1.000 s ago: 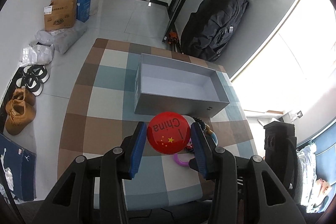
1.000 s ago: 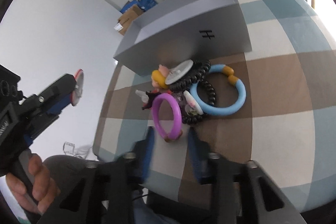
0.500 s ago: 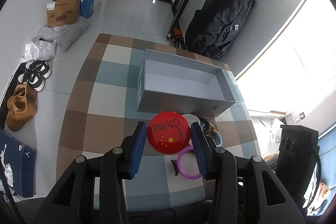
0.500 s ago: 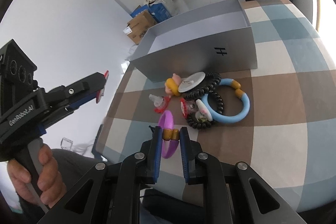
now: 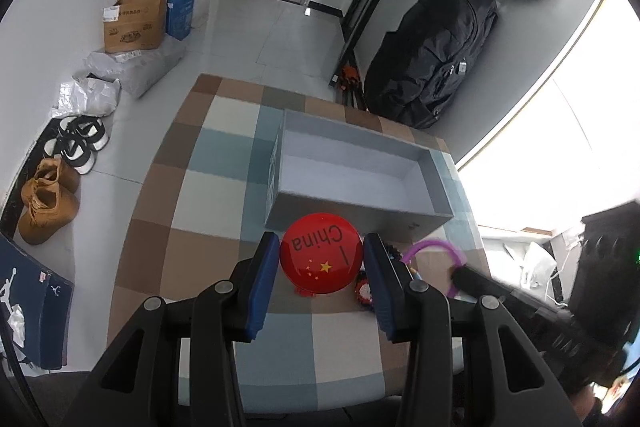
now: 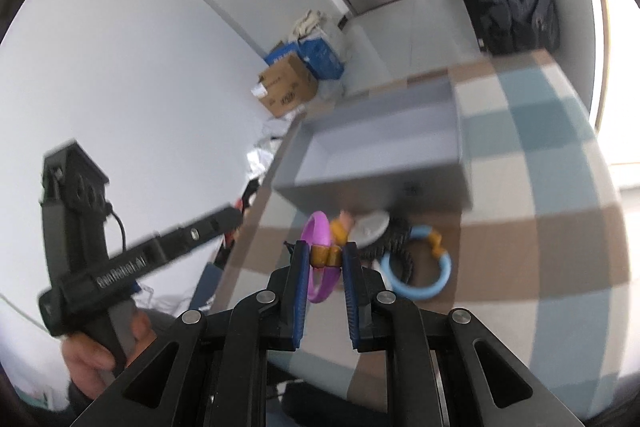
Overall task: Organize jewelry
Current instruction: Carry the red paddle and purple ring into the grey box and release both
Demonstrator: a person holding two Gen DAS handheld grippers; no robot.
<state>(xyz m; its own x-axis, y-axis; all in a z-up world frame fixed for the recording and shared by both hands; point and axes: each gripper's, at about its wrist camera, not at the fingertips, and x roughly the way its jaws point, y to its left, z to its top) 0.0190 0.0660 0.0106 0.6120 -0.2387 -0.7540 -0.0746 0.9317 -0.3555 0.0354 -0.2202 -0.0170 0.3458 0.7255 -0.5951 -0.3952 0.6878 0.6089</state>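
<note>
Checked in brown, blue and cream squares, the surface (image 5: 168, 251) fills the middle of the left wrist view, with pale floor tiles, shoes (image 5: 48, 203) and a cardboard box (image 5: 134, 23) along the left edge and a black bag (image 5: 436, 55) at the upper right. A grey open box (image 5: 360, 179) sits on the surface at frame centre, its inside bare as far as can be seen.

The left claw (image 5: 322, 261), at the bottom centre of that view, is closed narrowly on a red round badge (image 5: 322, 259) printed with "China" and yellow stars, one blue pad on each side of it.

In the right wrist view the right claw (image 6: 326, 259) pinches the brown bead section of a purple ring (image 6: 318, 231), held above the surface at lower centre. Just right of it, in front of the grey box, a light blue ring (image 6: 418, 283), a black coiled hair tie (image 6: 400, 239) and a white disc (image 6: 374, 223) lie together in a small heap. A hand (image 6: 104, 355) at the lower left grips the other tool's handle.
</note>
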